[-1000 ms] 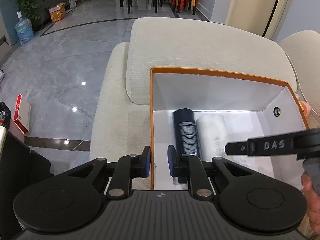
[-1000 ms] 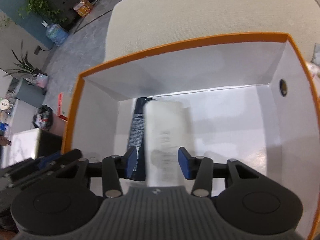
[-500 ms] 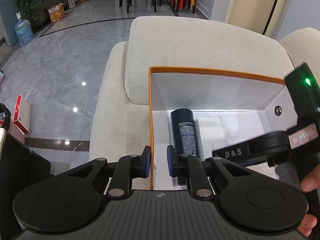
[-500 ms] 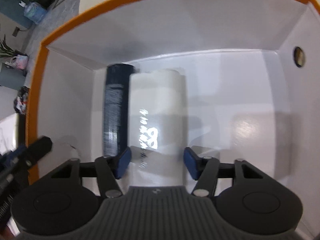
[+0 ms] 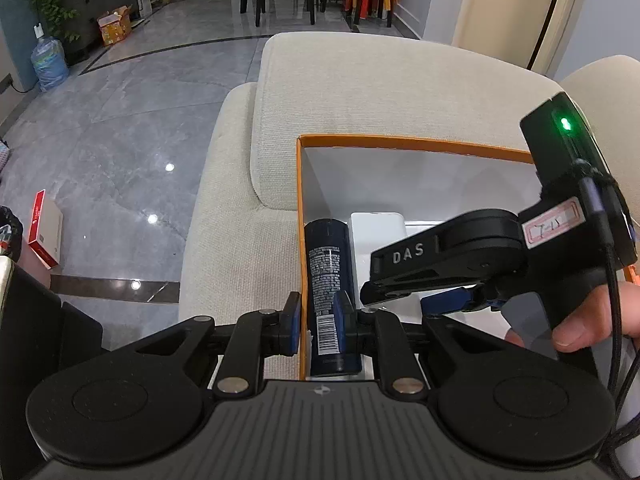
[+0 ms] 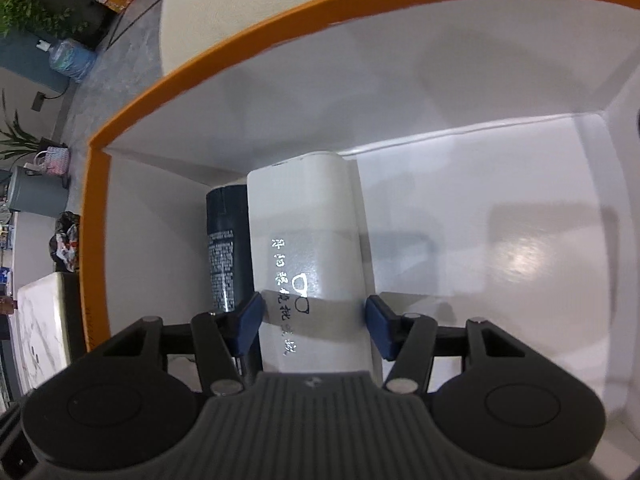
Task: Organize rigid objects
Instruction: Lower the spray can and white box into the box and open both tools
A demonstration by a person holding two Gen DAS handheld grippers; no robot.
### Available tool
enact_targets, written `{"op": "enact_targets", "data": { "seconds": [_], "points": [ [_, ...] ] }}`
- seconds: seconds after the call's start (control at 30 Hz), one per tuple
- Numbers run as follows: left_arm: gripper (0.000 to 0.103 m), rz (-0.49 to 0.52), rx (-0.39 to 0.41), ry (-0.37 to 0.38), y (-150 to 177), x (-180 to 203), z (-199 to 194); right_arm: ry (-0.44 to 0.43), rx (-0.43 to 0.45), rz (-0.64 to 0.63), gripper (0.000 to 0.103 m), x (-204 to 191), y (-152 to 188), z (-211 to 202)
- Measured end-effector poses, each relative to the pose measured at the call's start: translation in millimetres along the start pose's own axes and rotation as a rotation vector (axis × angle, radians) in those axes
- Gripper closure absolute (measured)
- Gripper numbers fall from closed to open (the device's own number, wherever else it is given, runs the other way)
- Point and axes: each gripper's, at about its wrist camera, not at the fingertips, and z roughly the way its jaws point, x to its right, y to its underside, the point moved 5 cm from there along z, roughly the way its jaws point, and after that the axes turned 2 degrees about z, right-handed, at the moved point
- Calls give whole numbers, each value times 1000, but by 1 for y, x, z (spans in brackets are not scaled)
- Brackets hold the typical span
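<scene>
Inside the orange box [image 6: 96,240] (white-lined), right tongs [image 6: 314,316] clamp the white case [image 6: 308,240] — left tongs [image 5: 316,320] nearly together.

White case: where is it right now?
In the right wrist view the white case lies inside the orange-rimmed box, right of the dark can, between the right gripper fingers.

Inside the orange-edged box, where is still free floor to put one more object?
The orange-rimmed white cardboard box is crowded at its left wall: the dark blue cylindrical can and the white rectangular case lie side by side there. Everything from the case to the right wall, which has a round hole, is bare white floor.
</scene>
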Motion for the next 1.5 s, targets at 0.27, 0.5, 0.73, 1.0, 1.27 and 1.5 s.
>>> {"op": "enact_targets", "data": {
  "seconds": [0.27,0.5,0.73,1.0,1.27,1.5],
  "points": [
    [85,-10,1,11,0,-4,0,-26,-4,-63,48,3,-1,-5],
    [85,-48,22,38,-2,-12,-5,5,-49,-150,48,8,22,-21],
    [85,-55,25,49,-4,-16,-6,-145,-182,-204,94,-6,50,-28],
    [93,-91,4,84,2,-22,-4,-146,-236,-207,103,-19,55,7],
    [93,-106,9,83,3,-23,-4,-158,-157,-145,103,-23,53,14],
    [93,-100,23,73,1,-20,-7,-155,-178,-180,103,-8,64,-14]
  ]
}}
